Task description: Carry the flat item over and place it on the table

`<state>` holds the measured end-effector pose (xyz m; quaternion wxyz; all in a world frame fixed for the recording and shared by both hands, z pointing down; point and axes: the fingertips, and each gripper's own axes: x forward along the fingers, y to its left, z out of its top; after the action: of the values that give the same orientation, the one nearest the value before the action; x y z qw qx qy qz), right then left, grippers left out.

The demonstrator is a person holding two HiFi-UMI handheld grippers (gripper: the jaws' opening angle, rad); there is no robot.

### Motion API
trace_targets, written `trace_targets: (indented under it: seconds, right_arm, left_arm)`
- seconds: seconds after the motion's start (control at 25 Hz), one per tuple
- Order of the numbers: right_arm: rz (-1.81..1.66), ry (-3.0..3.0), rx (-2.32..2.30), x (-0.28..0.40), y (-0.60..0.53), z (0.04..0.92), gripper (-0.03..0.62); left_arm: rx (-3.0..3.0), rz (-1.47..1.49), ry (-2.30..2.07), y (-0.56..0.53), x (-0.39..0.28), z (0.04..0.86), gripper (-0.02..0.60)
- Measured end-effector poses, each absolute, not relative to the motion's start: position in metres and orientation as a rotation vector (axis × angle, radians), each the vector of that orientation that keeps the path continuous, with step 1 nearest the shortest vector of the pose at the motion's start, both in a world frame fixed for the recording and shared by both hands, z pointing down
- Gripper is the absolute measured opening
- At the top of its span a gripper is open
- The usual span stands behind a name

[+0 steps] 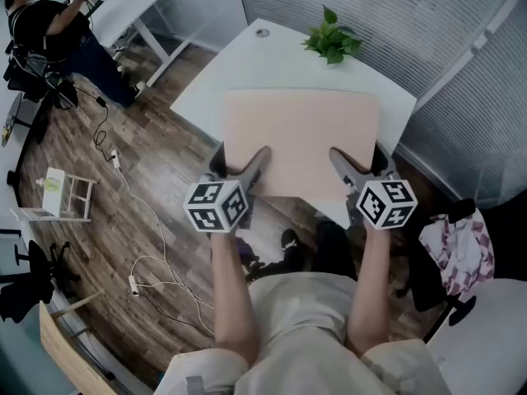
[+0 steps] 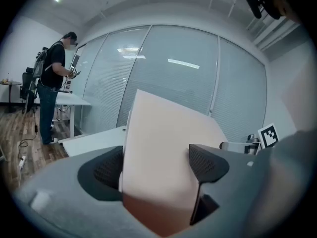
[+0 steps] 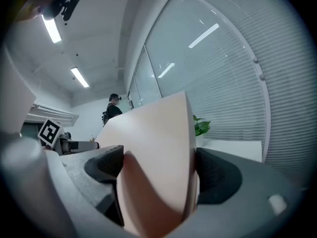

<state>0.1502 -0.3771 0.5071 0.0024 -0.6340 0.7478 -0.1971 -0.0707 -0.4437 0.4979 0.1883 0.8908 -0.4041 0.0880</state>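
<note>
Above the white table [image 1: 247, 56], partly hidden beneath, pink board [image 1: 300, 134] clamped at its near edge by left tool [image 1: 239, 164] and right tool [image 1: 360, 164]

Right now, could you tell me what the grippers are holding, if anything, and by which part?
Both hold the flat pinkish board: the left gripper and the right gripper each clamp its near edge, one toward each corner.

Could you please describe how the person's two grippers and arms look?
Both the left gripper and the right gripper have grey bodies, each carrying a white cube with black square markers. Their fingers are dark with dotted pads. The forearms show no sleeves.
</note>
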Motion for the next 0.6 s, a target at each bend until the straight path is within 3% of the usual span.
trace_targets:
  seconds: [0.6]
  right_arm:
    - [-0.443, 2.318, -2.026, 0.146, -0.369, 0.463, 0.459]
  left_arm:
    - [2.604, 0.135, -1.122, -0.444, -0.071, 0.459, 0.414]
